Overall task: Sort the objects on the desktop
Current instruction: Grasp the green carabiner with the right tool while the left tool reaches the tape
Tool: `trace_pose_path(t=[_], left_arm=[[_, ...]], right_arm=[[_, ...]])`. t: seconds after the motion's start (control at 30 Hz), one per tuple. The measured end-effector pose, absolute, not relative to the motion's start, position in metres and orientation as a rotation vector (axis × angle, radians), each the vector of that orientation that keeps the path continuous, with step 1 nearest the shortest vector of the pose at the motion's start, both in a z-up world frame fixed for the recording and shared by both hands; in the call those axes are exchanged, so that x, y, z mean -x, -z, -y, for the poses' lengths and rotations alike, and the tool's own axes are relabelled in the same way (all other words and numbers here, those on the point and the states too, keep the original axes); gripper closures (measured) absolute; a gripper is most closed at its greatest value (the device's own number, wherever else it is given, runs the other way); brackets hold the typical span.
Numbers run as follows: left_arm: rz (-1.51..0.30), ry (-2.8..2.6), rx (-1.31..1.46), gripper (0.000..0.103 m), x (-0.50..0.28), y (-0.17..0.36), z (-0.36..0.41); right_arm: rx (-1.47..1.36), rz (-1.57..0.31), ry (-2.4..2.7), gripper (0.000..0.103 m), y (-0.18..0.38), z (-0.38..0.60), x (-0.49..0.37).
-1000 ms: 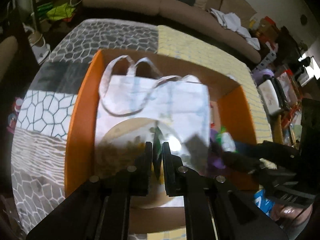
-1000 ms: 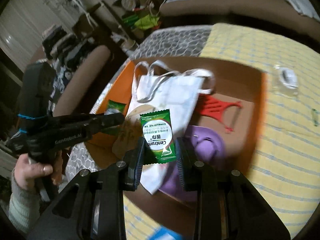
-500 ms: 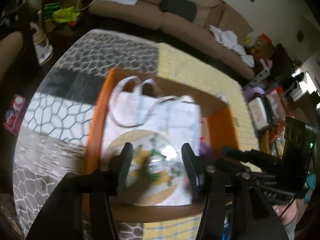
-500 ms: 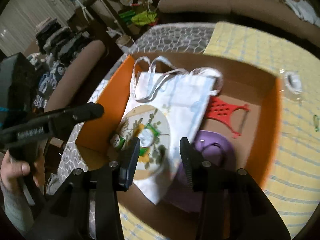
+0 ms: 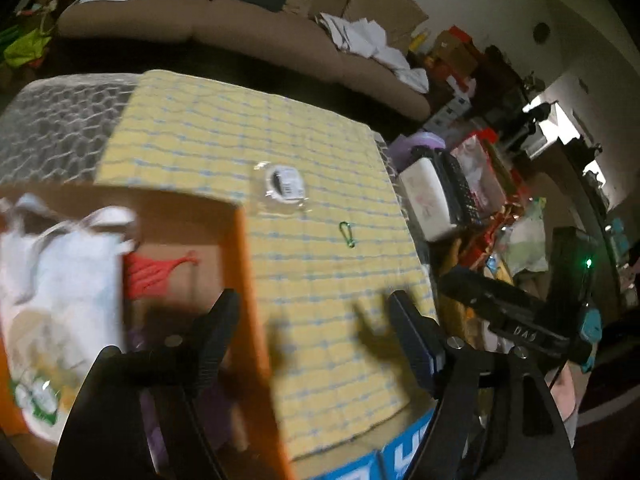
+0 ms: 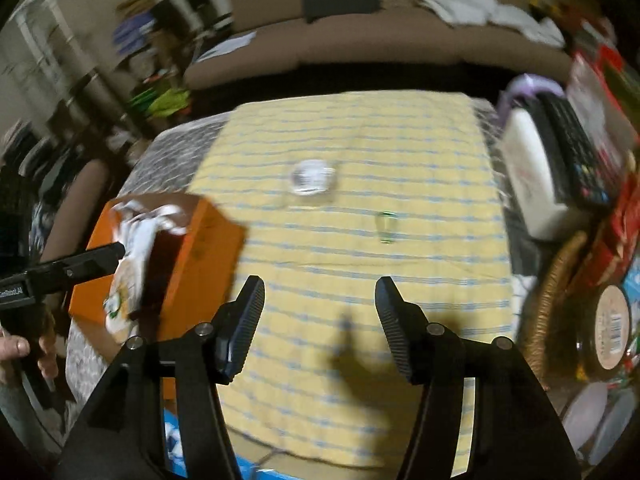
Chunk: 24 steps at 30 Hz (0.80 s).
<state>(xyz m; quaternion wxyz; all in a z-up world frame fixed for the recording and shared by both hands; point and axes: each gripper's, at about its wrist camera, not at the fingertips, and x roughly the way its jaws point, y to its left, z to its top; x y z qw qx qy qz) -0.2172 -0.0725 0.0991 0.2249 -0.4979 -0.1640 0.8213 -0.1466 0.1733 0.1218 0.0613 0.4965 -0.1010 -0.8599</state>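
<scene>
Both the left gripper (image 5: 314, 332) and the right gripper (image 6: 320, 320) have just been opening and now stand empty, their sachets left in the orange cardboard box (image 6: 208, 240) at left. We now face the yellow checked cloth (image 6: 360, 280), where the round item in clear wrapping (image 6: 312, 178) and the small green carabiner (image 6: 386, 226) lie far ahead, probably next to sort.

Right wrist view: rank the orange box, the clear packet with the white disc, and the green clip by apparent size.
1. orange box, largest by far, though it is also nearest the camera.
2. clear packet with the white disc.
3. green clip, smallest, blurred.
</scene>
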Motion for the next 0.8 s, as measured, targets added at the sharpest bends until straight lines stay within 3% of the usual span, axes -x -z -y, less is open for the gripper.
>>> trace_pose_path(t=[0.37, 0.5, 0.67, 0.7, 0.8], left_arm=[[0.445, -2.352, 1.491, 0.025, 0.313, -0.064, 0.01], [0.351, -2.408, 1.557, 0.025, 0.351, -0.05, 0.006], [0.192, -2.432, 1.622, 0.019, 0.376, -0.032, -0.012], [0.159, -2.434, 1.631, 0.019, 0.38, -0.028, -0.016], [0.111, -2.438, 1.671, 0.018, 0.389, -0.017, -0.027]], right_arm=[[-1.617, 0.154, 2.579, 0.054, -0.021, -0.194, 0.246], [-1.67, 0.07, 2.581, 0.055, 0.01, -0.186, 0.273], [-1.688, -0.076, 2.603, 0.065, 0.026, -0.174, 0.277], [-1.678, -0.091, 2.607, 0.079, 0.025, -0.173, 0.276], [-1.662, -0.02, 2.59, 0.082, 0.022, -0.18, 0.269]])
